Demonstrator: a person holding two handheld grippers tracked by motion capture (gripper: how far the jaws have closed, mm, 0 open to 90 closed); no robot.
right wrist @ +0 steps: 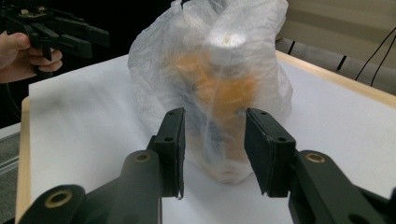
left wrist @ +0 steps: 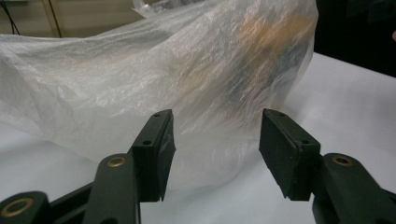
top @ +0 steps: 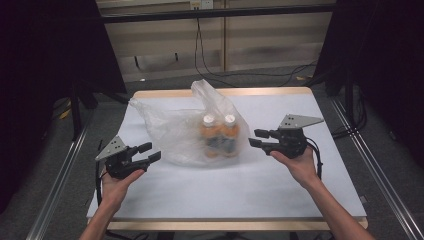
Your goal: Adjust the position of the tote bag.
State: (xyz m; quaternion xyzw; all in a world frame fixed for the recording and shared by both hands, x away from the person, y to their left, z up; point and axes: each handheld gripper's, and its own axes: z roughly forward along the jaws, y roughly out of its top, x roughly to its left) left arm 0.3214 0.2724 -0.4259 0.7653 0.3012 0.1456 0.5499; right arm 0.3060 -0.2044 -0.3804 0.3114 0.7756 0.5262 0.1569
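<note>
1. While both grippers sit off the plastic bag (top: 192, 127), I read the left gripper (top: 150, 152) as released, jaws apart, empty, near the bag's left.
2. Right gripper (top: 257, 138): likewise parted, gripping nothing, just right of the bag.
3. Two bottles (top: 220, 135) stand upright inside the bag, mid-table (top: 280, 185).
4. My read: bagging done; handles at the bag's top not yet gathered.

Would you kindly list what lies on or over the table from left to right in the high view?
Left gripper → plastic bag → two bottles inside it → right gripper.
</note>
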